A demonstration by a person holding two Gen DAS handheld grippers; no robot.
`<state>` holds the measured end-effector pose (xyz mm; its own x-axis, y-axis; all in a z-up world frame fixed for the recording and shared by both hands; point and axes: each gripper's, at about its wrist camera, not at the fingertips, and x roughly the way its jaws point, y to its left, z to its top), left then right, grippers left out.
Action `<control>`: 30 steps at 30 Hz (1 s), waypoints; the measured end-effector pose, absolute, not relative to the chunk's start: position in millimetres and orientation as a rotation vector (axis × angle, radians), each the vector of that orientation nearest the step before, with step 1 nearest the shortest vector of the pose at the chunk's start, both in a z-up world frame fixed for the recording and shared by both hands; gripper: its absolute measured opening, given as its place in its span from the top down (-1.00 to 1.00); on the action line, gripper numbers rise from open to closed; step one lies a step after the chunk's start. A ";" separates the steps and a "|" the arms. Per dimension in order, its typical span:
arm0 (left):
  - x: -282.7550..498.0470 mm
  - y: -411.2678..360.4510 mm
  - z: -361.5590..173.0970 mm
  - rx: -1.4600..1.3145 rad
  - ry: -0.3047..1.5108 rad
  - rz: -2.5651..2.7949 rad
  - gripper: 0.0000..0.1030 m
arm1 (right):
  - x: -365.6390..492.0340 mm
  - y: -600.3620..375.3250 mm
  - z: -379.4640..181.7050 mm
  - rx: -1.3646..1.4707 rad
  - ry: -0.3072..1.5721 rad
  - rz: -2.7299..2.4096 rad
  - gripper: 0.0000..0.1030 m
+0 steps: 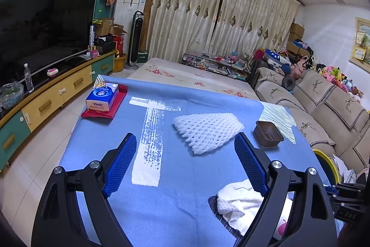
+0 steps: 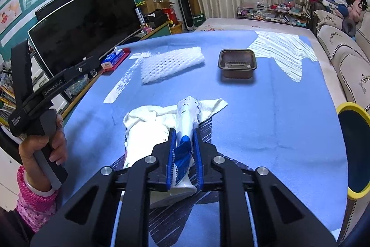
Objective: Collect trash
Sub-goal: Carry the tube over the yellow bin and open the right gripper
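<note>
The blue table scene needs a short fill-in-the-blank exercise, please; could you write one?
1. The right gripper is shut on a white and ____ wrapper.
2. The left gripper has its jaws ____.
3. The brown tray sits to the ____ of the white foam net in the right wrist view.
4. The bin has a ____ rim.

Missing words: blue; open; right; yellow

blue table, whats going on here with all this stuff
A person is clearing trash off the blue table with a claw in each hand. The right claw is shut on a squashed white and blue wrapper lying over a crumpled paper towel. The left claw is open and holds nothing. The white foam net and brown plastic tray are untouched, and the yellow-rimmed bin is at the table's edge.
</note>
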<state>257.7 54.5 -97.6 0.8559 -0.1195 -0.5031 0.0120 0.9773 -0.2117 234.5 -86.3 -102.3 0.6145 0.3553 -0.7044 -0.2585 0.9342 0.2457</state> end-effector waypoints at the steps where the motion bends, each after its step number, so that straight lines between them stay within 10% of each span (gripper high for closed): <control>1: 258.0 54.0 -98.3 -0.205 0.541 -0.070 -0.66 | 233.8 -88.5 -101.1 0.127 0.834 0.352 0.72; 30: 265.7 49.0 -110.4 -0.176 0.573 -0.055 -0.66 | 225.1 -275.7 -92.6 0.299 0.717 -0.082 0.72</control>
